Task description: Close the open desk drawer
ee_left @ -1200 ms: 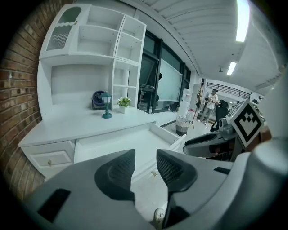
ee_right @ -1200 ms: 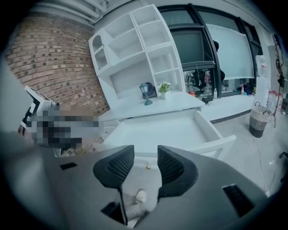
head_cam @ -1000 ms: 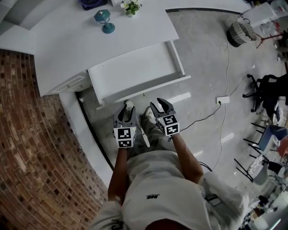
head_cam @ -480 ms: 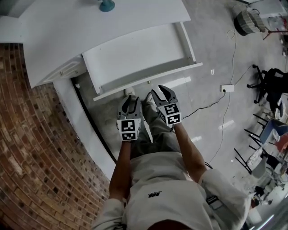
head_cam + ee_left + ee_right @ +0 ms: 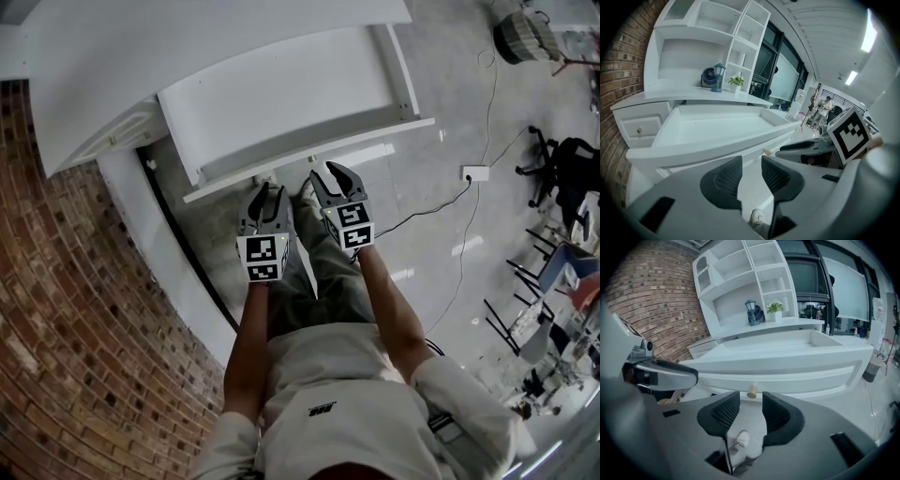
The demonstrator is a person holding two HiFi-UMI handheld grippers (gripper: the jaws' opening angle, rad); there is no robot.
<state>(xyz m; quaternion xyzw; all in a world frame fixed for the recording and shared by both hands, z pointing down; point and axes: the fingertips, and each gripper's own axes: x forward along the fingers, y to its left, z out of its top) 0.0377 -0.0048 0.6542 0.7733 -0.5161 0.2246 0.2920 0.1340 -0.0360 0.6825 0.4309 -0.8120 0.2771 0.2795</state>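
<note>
Left forearm stretched fwd from torso, left gripper [image 5: 267, 194] tilted nose-down toward floor, just short of the drawer [image 5: 309, 153] front. Jaws at narrow gap, just been closing, nothing btwn them; only floor and a shoe [image 5: 756, 217] seen below. Right forearm alongside in same pose, right gripper [image 5: 330, 172] nose-down just beside the left one, not touching it. Jaws narrow too, empty, lined up w/ brass knob [image 5: 752, 391] further off, no contact. Drawer pulled far out from under white worktop [image 5: 187, 47], ahead of both grippers, inside bare. Count: 2 grippers, 1 open drawer w/ 1 knob, 1 small shut drawer [image 5: 647, 124] at left, 1 lantern [image 5: 718, 77] and 1 potted plant [image 5: 736, 81] on worktop.
</note>
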